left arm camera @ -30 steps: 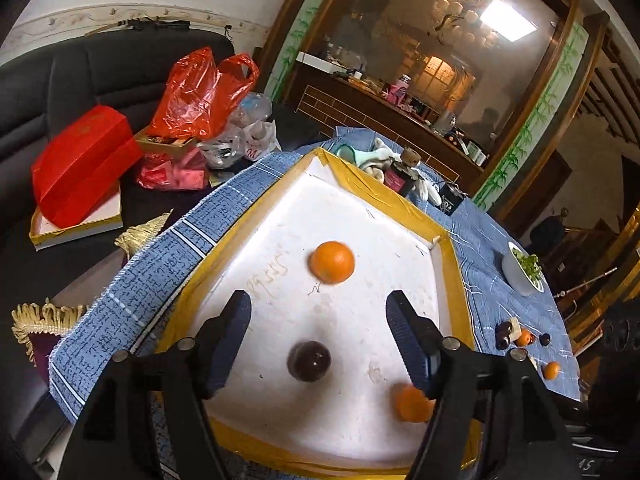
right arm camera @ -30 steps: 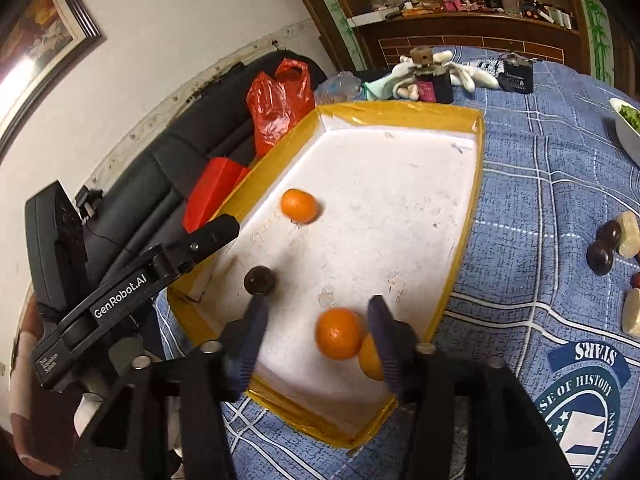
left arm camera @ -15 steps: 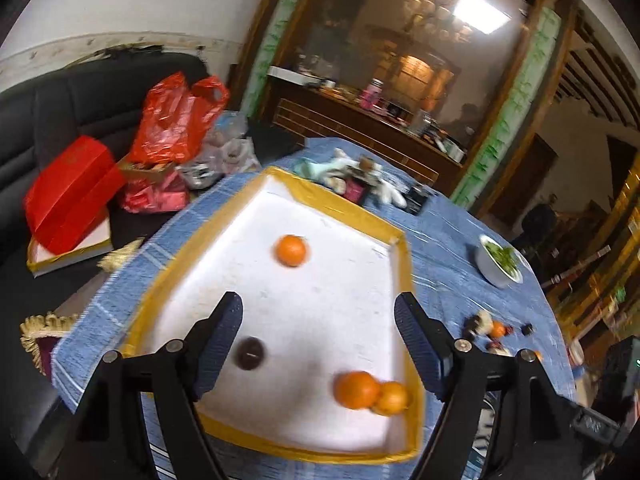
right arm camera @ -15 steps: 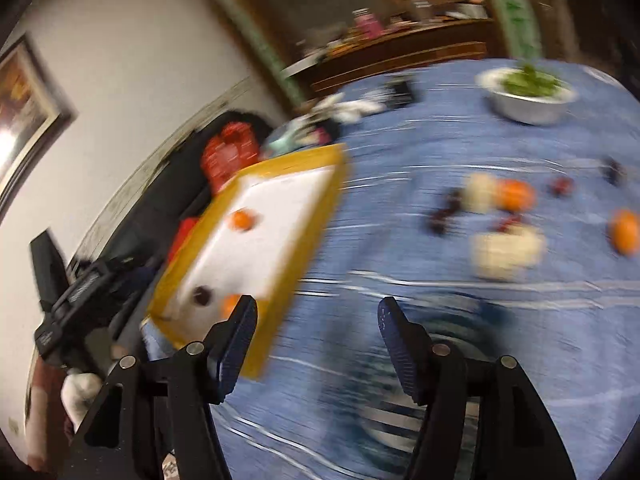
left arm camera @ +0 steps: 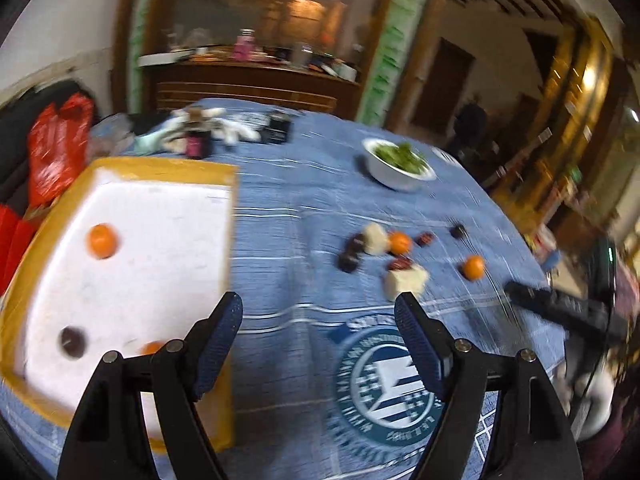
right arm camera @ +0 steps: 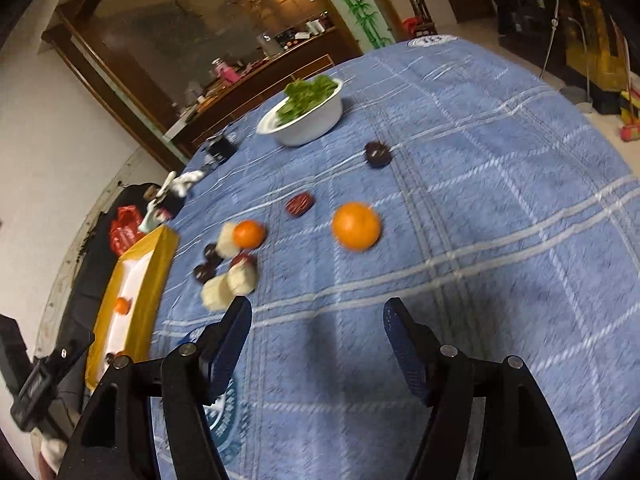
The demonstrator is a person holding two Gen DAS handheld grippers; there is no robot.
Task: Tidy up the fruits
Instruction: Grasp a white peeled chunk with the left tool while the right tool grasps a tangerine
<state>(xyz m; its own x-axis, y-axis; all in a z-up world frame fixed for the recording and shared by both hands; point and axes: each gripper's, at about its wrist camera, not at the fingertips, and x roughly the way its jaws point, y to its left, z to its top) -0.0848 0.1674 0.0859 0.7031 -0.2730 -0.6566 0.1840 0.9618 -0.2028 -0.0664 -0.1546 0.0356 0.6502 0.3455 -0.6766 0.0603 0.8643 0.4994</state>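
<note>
Nearby, bowl of greens (right arm camera: pixel 304 120) behind scattered fruit, lone orange (right arm camera: pixel 356 225) ahead, both grippers spread apart, empty.

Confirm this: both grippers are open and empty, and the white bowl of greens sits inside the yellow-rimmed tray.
Not quite. The white bowl of greens stands on the blue tablecloth, well apart from the yellow-rimmed tray; the left wrist view shows this. The left gripper and right gripper are indeed open and empty.
</note>
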